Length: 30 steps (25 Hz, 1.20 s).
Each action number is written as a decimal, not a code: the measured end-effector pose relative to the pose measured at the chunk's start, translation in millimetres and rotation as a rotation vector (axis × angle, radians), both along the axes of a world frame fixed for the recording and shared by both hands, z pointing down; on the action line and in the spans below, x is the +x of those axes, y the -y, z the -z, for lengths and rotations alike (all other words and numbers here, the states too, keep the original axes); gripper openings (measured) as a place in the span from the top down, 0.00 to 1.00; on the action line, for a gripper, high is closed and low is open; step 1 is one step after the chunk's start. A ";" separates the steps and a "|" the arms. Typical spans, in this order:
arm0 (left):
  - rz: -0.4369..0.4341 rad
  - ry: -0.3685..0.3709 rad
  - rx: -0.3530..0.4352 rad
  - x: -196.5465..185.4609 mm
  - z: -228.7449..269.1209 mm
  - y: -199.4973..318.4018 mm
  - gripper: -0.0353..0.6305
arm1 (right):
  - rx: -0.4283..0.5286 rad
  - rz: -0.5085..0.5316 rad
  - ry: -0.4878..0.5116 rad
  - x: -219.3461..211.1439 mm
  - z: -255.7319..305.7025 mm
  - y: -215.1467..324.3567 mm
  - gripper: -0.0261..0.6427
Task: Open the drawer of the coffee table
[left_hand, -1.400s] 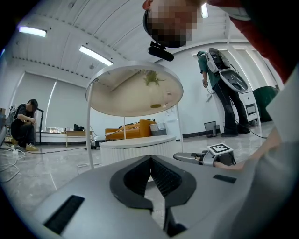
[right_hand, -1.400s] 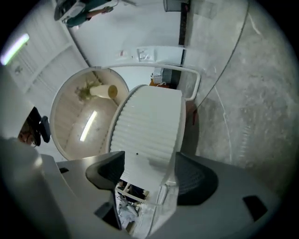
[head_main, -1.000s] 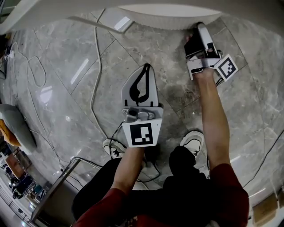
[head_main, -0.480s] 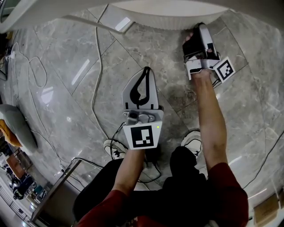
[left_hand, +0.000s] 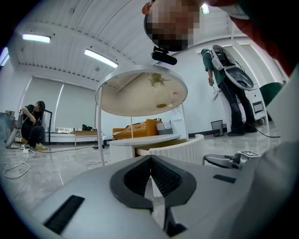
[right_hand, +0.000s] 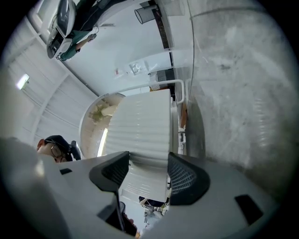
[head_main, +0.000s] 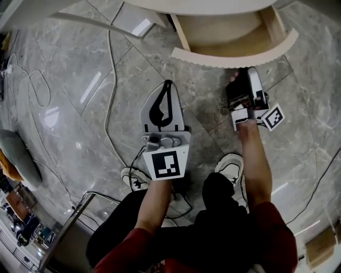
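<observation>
The coffee table (head_main: 202, 6) runs along the top edge of the head view. Its drawer stands pulled out, the wooden inside (head_main: 229, 33) open to view behind the curved ribbed front (head_main: 234, 57). My right gripper (head_main: 242, 75) reaches up to that front near its right half. In the right gripper view the ribbed front (right_hand: 145, 135) fills the gap between the two pads of my right gripper (right_hand: 148, 170), whose jaws are closing on it. My left gripper (head_main: 169, 84) hangs over the floor, apart from the drawer, its tips together and nothing in them (left_hand: 151, 161).
White cables (head_main: 109, 80) trail over the marble floor at left. My shoes (head_main: 232, 168) stand just behind the grippers. A metal frame (head_main: 69, 229) sits at lower left. In the left gripper view, people (left_hand: 32, 126) are across the room.
The drawer front has come out from under the table top toward me. My right gripper came back with it. The left gripper has hardly moved.
</observation>
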<state>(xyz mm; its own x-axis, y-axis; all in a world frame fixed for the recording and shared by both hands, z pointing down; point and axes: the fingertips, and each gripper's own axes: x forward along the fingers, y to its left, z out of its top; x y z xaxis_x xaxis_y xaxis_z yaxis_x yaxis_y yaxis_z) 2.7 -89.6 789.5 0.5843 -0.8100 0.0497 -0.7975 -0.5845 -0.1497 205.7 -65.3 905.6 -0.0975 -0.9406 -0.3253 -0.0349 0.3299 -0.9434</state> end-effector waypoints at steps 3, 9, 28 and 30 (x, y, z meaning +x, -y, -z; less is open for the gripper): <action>0.002 0.001 -0.014 -4.4 -3.2 -6.3 0.93 | -0.010 0.000 0.005 -1.4 1.3 -30.2 0.56; 0.002 0.014 -0.034 -13.2 -12.1 -19.9 0.93 | -0.042 -0.014 0.024 -3.6 1.8 -73.6 0.56; -0.012 0.018 -0.051 -13.2 -17.3 -24.8 0.93 | -0.152 -0.007 -0.028 -7.5 -1.8 -97.4 0.58; -0.015 0.017 -0.048 -11.4 -16.9 -25.9 0.93 | -0.186 -0.008 -0.086 -11.2 -0.6 -99.7 0.58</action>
<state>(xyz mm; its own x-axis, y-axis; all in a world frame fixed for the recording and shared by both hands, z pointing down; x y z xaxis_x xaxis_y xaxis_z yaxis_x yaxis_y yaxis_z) -8.7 -63.7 806.4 0.5953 -0.7974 0.0982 -0.7860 -0.6034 -0.1344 194.4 34.4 906.2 -0.1099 -0.9845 -0.1366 -0.1195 0.1496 -0.9815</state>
